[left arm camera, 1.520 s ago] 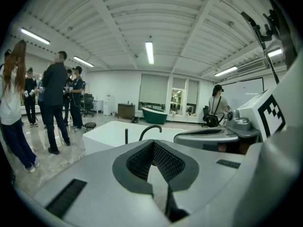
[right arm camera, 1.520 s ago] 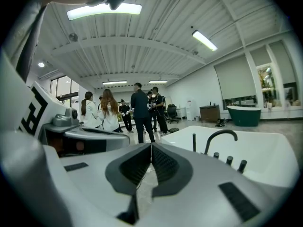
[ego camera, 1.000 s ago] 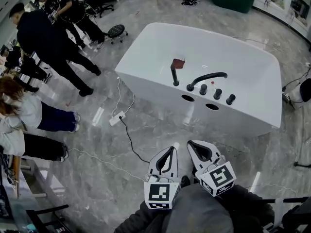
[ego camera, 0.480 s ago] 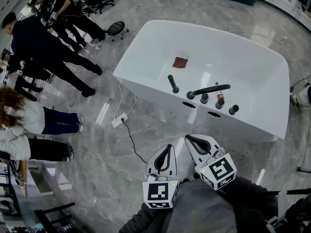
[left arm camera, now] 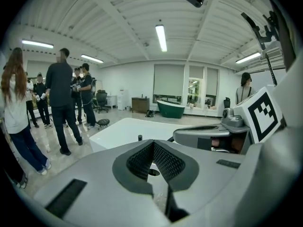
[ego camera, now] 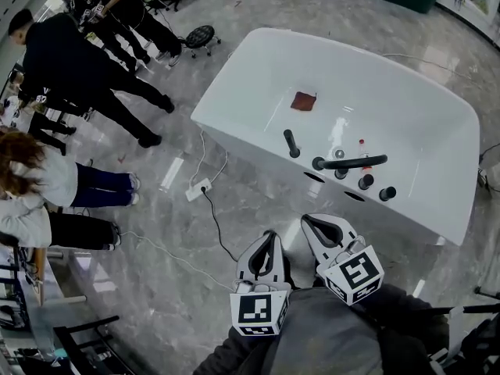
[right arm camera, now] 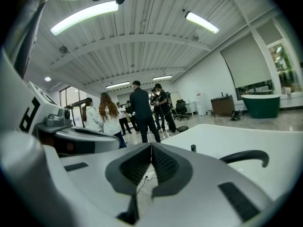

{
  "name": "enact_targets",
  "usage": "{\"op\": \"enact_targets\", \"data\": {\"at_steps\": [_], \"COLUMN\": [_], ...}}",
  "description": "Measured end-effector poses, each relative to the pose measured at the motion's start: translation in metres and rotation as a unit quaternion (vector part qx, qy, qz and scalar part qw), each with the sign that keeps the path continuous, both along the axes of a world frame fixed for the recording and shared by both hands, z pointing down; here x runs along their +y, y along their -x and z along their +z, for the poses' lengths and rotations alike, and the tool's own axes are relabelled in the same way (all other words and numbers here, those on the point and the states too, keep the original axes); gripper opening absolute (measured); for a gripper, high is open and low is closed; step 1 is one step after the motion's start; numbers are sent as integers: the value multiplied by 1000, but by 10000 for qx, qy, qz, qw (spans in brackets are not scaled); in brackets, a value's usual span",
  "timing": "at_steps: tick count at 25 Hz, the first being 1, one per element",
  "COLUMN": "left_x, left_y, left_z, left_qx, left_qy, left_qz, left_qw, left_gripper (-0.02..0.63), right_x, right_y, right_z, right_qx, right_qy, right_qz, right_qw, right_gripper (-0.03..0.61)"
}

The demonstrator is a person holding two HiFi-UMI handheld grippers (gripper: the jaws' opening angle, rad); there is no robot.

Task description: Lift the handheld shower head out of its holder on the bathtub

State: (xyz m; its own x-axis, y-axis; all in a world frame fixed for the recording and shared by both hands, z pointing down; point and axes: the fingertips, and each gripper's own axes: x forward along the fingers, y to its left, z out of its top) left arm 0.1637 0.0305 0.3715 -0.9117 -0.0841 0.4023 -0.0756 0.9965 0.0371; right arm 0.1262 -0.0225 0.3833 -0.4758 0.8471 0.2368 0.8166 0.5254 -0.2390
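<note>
Task not started. Handheld shower head (ego camera: 291,143) stands upright in holder on near rim of bathtub (ego camera: 234,76), centre of head view, just left of curved spout (ego camera: 353,162). Left gripper (ego camera: 272,235) and right gripper (ego camera: 307,219) at lower centre, over floor, well apart from tub. Both sets of fingers pressed together, nothing between. Remaining: approach, open fingers, grasp, lift out.

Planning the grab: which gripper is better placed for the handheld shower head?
Probably right: left gripper and right gripper are shut, short of the bathtub; the right sits nearer the shower head.
</note>
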Motion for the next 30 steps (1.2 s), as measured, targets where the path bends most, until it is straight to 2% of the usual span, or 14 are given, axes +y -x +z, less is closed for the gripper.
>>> {"op": "enact_targets", "data": {"at_steps": [11, 18, 26, 30], "left_x": [55, 117, 157, 162], "left_y": [72, 127, 166, 173], "left_z": [1, -5, 9, 21], "left_qx": [-132, -199, -4, 205], "left_qy": [-189, -284, -485, -542], "left_qz": [397, 728, 1164, 1289], "left_qw": [9989, 9967, 9920, 9900], "left_gripper": [3, 3, 3, 3], "right_x": [47, 100, 134, 135], "right_y": [66, 115, 147, 155], "right_z": [6, -3, -3, 3], "right_qx": [-45, -209, -123, -28], "right_qy": [-264, -414, -581, -629], "right_qz": [475, 938, 1432, 1634], "right_qw": [9985, 9945, 9879, 9845], "right_gripper": [5, 5, 5, 5]}}
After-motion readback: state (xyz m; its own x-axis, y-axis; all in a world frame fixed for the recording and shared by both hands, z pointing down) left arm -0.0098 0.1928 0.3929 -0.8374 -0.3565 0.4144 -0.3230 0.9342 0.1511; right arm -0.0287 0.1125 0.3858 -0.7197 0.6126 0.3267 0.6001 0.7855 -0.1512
